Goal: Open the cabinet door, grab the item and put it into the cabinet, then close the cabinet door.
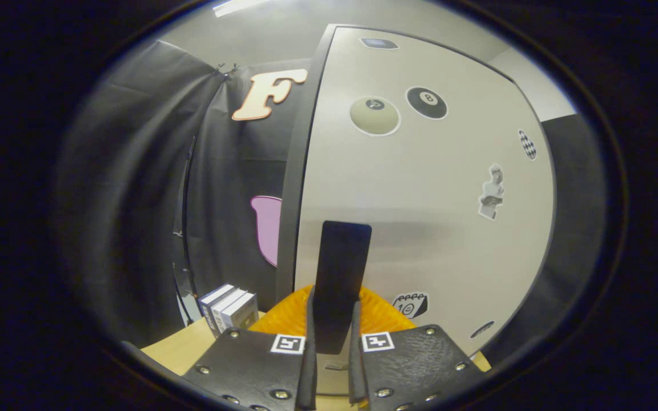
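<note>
Gripper view: tongs (332,337) clenched on a flat dark item (341,274), upright at 12 o'clock before the shut cabinet door (420,217), above an orange basket (289,317) on the desk (186,348). Risk: item striking the unopened door, or slipping from a thin-edge grip.

Smooth matt cabinet door (420,217), wooden table (180,351)

A staged recording booth rather than a lived-in room: black cloth walls (135,188) surround a sticker-covered cabinet door (420,217) and small boxes (229,308) on a wooden tabletop (183,348).
</note>
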